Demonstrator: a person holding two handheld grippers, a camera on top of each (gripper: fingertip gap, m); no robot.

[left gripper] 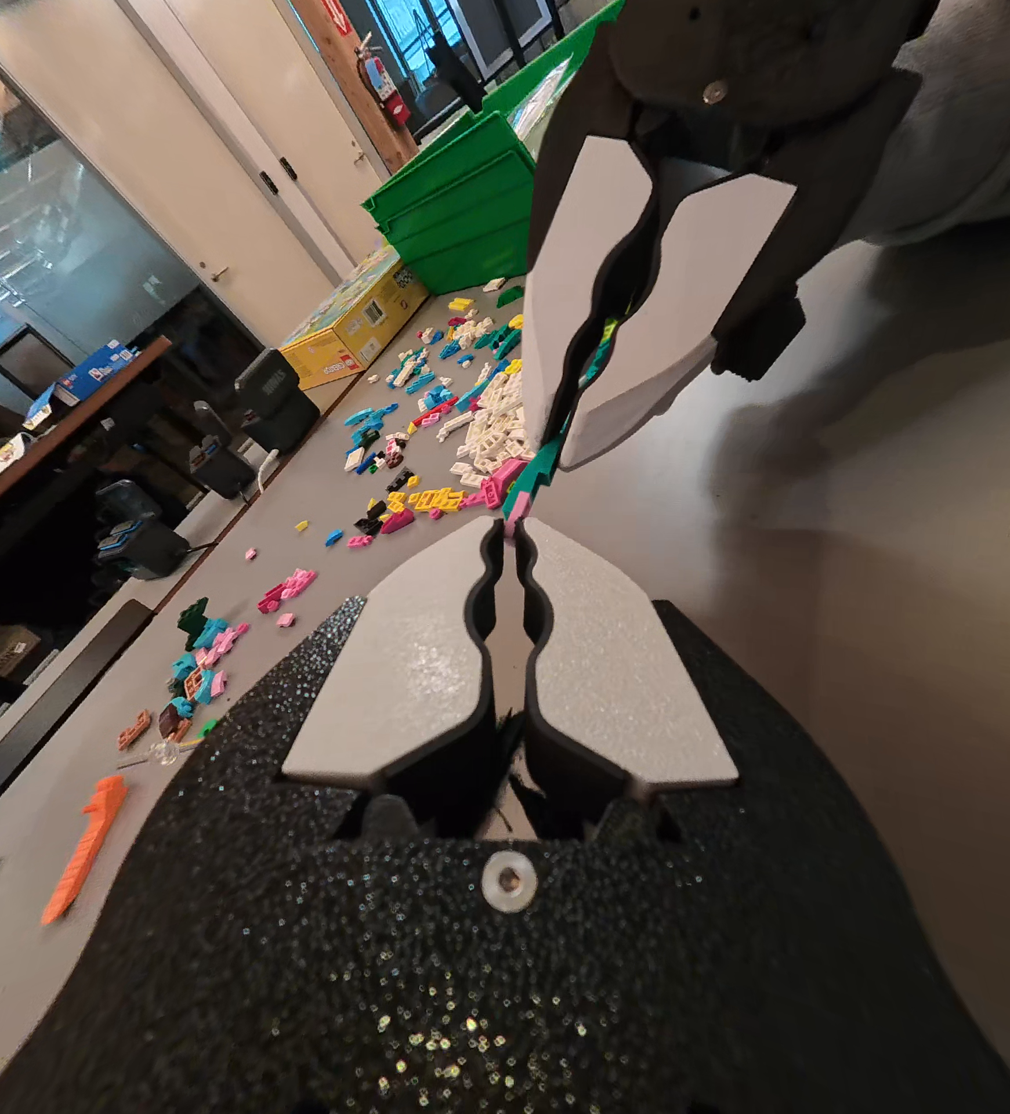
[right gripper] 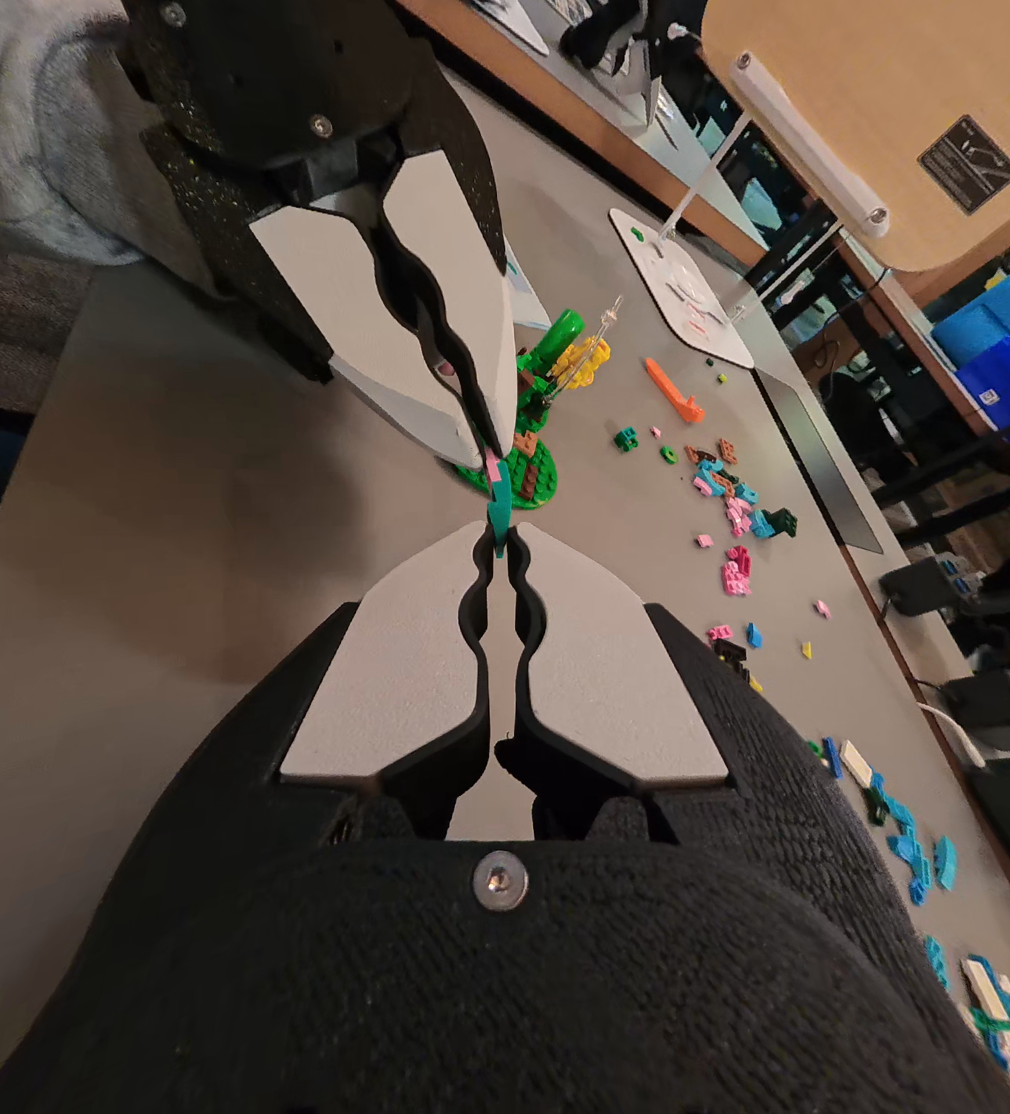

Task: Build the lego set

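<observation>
Above the grey table (right gripper: 201, 482), left tongs (left gripper: 509, 530) pinch the pink plate (left gripper: 517, 503), right tongs (right gripper: 497, 538) the teal piece (right gripper: 499, 500).

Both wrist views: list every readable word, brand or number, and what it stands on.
I won't copy out wording; print stands on:
Yellow box: logo, codes.
Blue box: blurred.
Black device: pale lettering.
Red sign: cut off.
Dark label on wood panel: too small.

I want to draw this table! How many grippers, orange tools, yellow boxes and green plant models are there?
Grippers: 2, left gripper and right gripper
Orange tool: 1
Yellow box: 1
Green plant model: 1
Total: 5
</observation>
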